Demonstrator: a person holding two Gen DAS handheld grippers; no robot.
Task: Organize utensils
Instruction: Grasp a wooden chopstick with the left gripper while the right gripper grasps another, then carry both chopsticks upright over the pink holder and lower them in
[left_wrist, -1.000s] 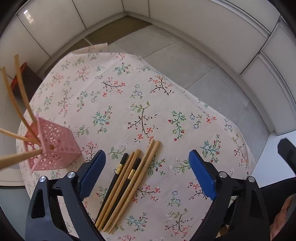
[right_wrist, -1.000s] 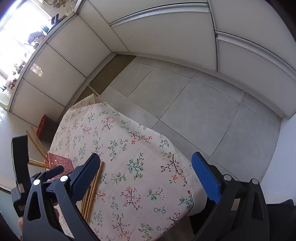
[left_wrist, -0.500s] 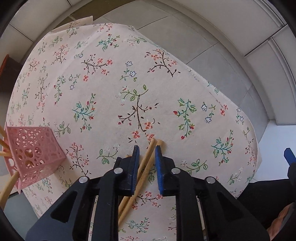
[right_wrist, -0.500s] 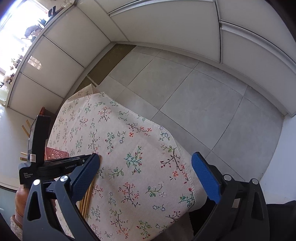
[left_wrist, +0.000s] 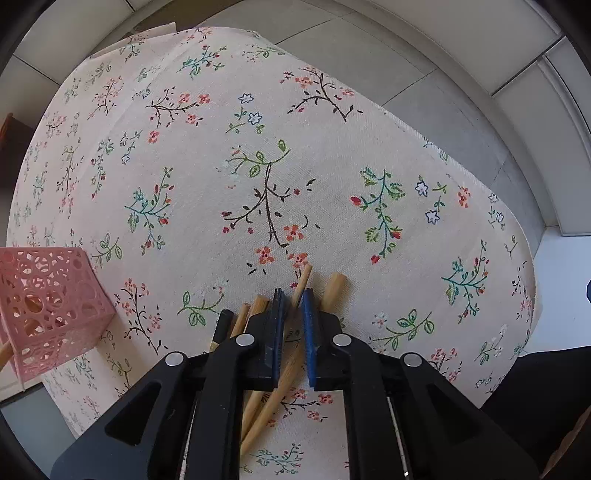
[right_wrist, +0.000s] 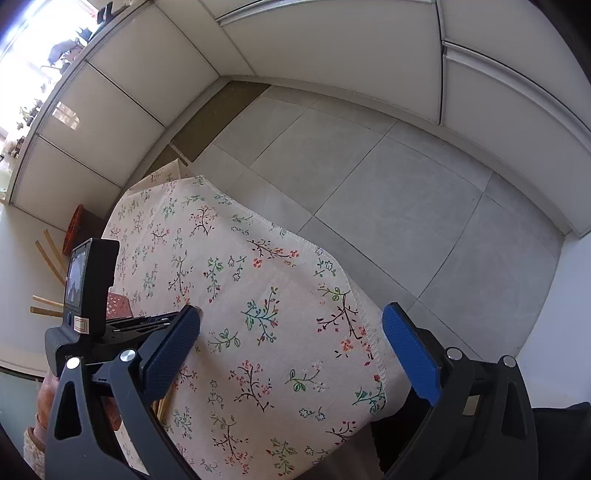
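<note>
Several chopsticks lie side by side on the floral tablecloth (left_wrist: 258, 166). My left gripper (left_wrist: 293, 295) points straight down over them, its jaws closing on one bamboo chopstick (left_wrist: 304, 275), whose tip sticks out past the blue pads. Another bamboo chopstick (left_wrist: 334, 286) lies just right of the jaws, and two more bamboo ones plus a black one (left_wrist: 223, 321) lie left of them. A pink perforated holder (left_wrist: 48, 306) stands at the left with chopsticks in it. My right gripper (right_wrist: 291, 332) hovers open over the table's near right part, holding nothing.
The cloth's right edge (right_wrist: 369, 325) drops off to a grey tiled floor (right_wrist: 388, 166). White cabinet fronts (right_wrist: 332, 48) run along the back. In the right wrist view, a hand (right_wrist: 44, 398) holds the left tool, and chopsticks (right_wrist: 46, 258) stick out of the holder.
The left gripper came down onto the row of chopsticks and went from wide open to closed around one bamboo chopstick. The right gripper stayed open and nearly still.
</note>
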